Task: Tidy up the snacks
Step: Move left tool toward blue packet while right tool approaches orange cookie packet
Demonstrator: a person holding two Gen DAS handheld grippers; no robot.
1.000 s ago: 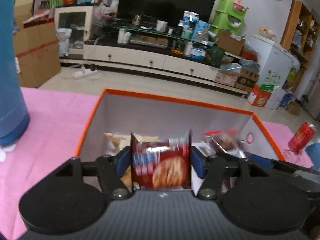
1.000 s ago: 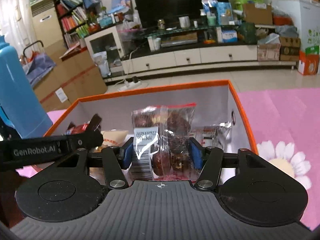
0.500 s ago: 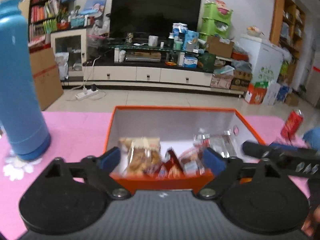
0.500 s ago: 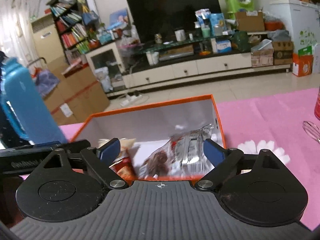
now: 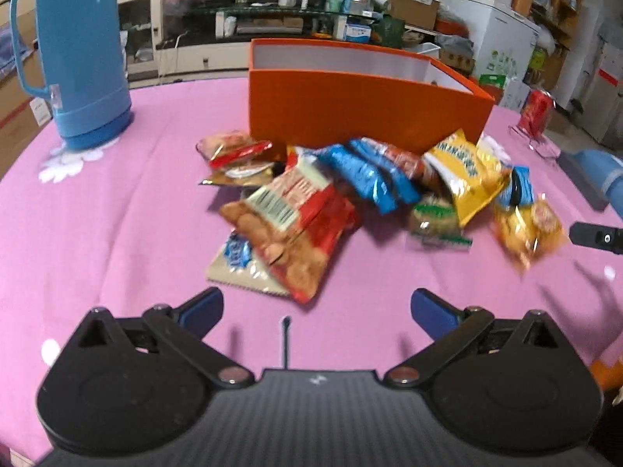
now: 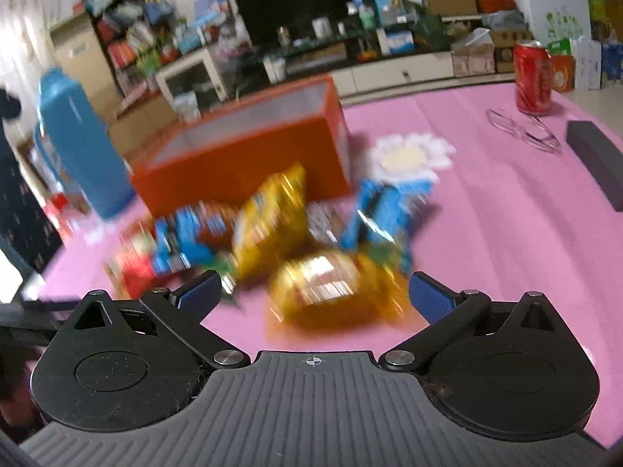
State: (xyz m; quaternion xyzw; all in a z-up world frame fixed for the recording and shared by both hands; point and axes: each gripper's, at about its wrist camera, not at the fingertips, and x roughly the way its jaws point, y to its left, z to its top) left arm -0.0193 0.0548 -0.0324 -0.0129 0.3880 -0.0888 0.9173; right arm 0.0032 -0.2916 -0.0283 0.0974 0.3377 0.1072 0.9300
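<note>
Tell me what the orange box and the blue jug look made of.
Orange box: seemingly matte cardboard, with thin flat walls, crisp edges and a white lining. Blue jug: likely glossy moulded plastic, given the bright highlights down its side and the one-piece handle.

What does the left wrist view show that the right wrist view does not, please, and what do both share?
Only the left wrist view shows the red peanut packet sharply, lying on a pale packet, and a cotton swab between the open left gripper fingers.

Only the right wrist view shows the daisy coaster and the open right gripper.

Both show the orange box, blue flask, red can, glasses and yellow packet.
</note>
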